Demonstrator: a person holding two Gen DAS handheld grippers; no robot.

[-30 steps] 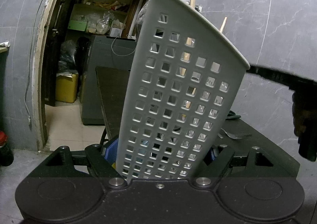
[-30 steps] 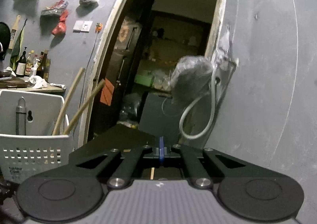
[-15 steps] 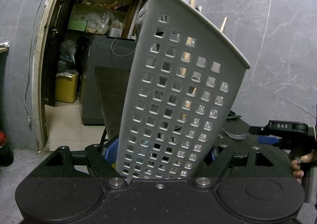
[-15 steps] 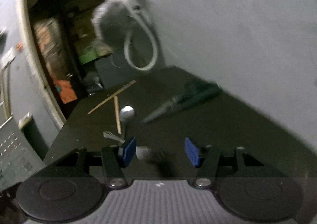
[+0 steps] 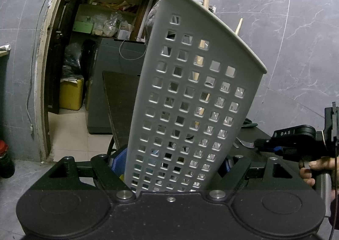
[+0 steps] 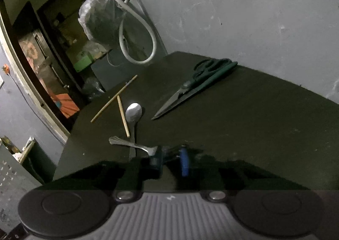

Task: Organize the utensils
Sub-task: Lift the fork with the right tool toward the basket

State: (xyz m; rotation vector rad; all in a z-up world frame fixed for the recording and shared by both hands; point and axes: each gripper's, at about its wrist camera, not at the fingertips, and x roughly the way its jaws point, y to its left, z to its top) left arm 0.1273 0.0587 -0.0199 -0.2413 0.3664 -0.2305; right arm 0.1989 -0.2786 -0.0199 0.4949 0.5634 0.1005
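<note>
My left gripper [image 5: 173, 163] is shut on the base of a grey perforated basket [image 5: 190, 91], which stands tilted with wooden chopsticks [image 5: 206, 1] poking out of its top. In the right wrist view a metal fork [image 6: 127, 144] lies on the dark table [image 6: 233, 134], its tine end at my right gripper [image 6: 170, 161]. The right jaws are closing, a narrow gap still between the blue pads, with the tines at the fingertips. Beyond the fork lie a spoon [image 6: 133, 112] and two loose chopsticks [image 6: 114, 99]. The left wrist view shows the right gripper [image 5: 264, 145] low over the table, touching the fork [image 5: 243, 143].
Green-handled scissors [image 6: 190, 89] lie near the wall at the table's far right. A hose loop [image 6: 137, 38] and a bagged object hang at the back corner. A doorway [image 5: 95, 49] with shelves opens on the left. A person's hand [image 5: 311, 170] grips the right tool.
The right gripper swung down from facing the doorway to the tabletop, opened wide, then narrowed at the fork's tines. The left gripper and the basket stayed still.
</note>
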